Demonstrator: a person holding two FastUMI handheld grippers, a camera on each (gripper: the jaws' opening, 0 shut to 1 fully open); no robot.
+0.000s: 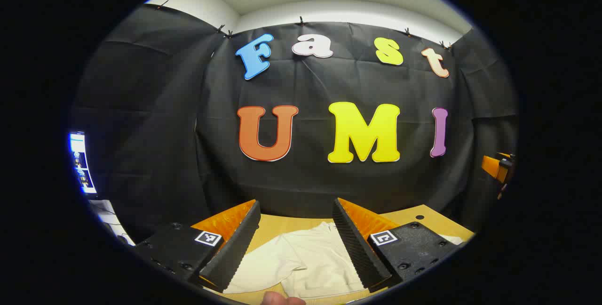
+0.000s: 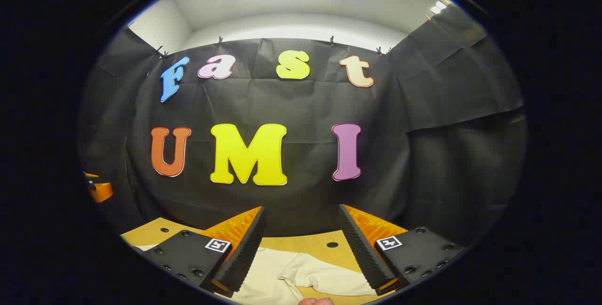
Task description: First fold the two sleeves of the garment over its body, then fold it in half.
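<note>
A cream garment (image 1: 305, 262) lies rumpled on a wooden table (image 1: 282, 224). In the left gripper view my left gripper (image 1: 296, 211) is held above it, its fingers spread wide with nothing between them. The same garment (image 2: 301, 274) appears in the right gripper view, a sleeve lying out to the right. My right gripper (image 2: 301, 215) hovers over it, open and holding nothing. At the far right edge of the left gripper view part of the right gripper (image 1: 498, 166) shows, and the left gripper (image 2: 96, 187) peeks in at the left edge of the right gripper view.
The black cloth wall stands close behind the table's far edge. Small round holes (image 2: 332, 244) dot the tabletop. A lit screen (image 1: 81, 161) stands at the far left. A fingertip (image 1: 282, 299) shows at the bottom edge.
</note>
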